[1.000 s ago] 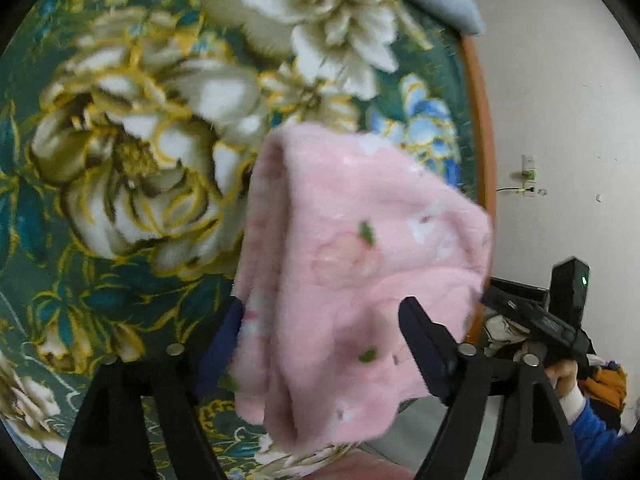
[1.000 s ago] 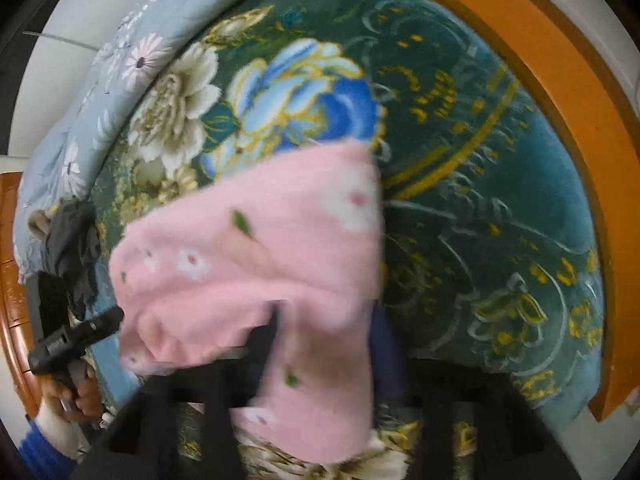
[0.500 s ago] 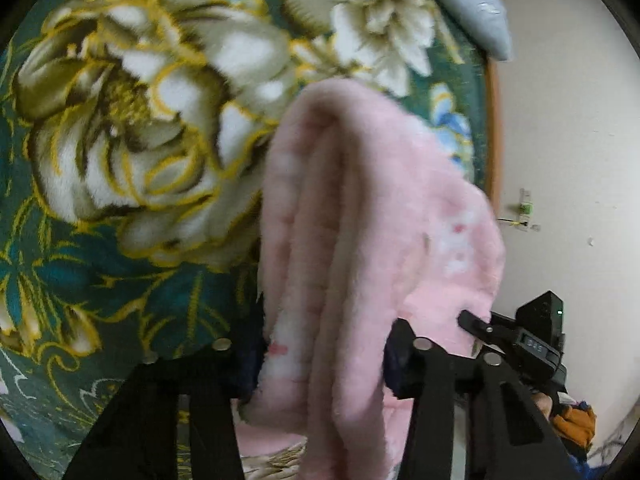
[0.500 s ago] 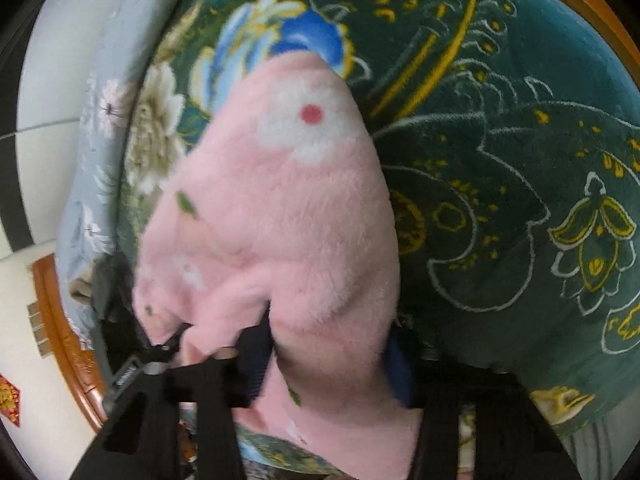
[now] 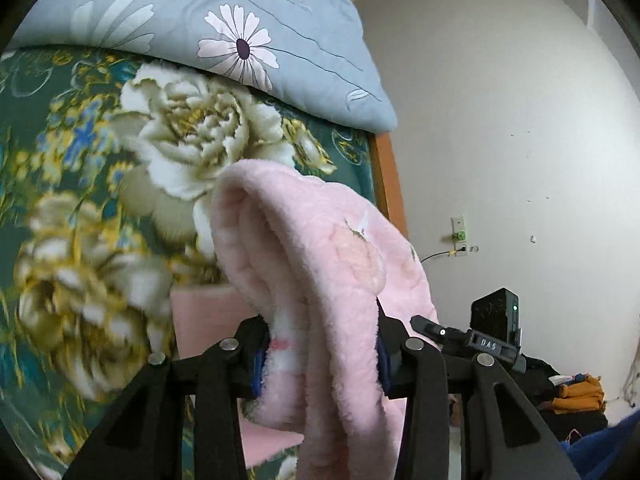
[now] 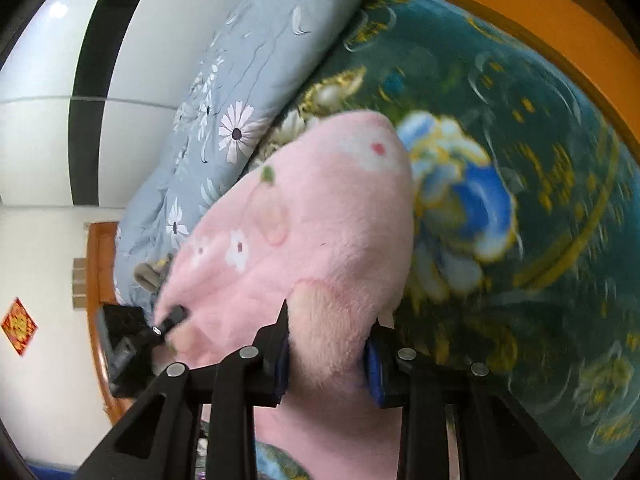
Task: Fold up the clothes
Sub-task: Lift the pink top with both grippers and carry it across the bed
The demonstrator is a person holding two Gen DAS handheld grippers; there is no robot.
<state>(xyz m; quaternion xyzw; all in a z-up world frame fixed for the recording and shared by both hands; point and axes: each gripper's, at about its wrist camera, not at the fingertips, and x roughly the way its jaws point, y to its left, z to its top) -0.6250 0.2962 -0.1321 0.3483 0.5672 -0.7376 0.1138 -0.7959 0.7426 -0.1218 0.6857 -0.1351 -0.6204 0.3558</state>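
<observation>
Left wrist view: you've tilted up toward the pillow (image 5: 256, 36); both the left gripper (image 5: 318, 354) and right gripper (image 6: 326, 356) stay clenched on the pink garment (image 5: 320, 264), lifted mid-fold above the blanket (image 5: 72, 168).

Directly ahead of the left gripper (image 5: 318, 354) the way is filled by the pink fleece garment (image 5: 320, 264) bunched between its fingers and arching forward over them. Beyond it, the green floral blanket (image 5: 80, 168) spreads open to the left, bounded at the far side by the grey daisy-print quilt (image 5: 240, 20) heaped along the edge. To the right, the orange wooden bed frame (image 5: 386, 176) and the white wall (image 5: 520, 120) close that side. In the right wrist view the same garment (image 6: 312, 240) blocks the right gripper (image 6: 326, 364); open blanket (image 6: 540, 200) lies to its right, the quilt (image 6: 248, 80) banks up on the left.
</observation>
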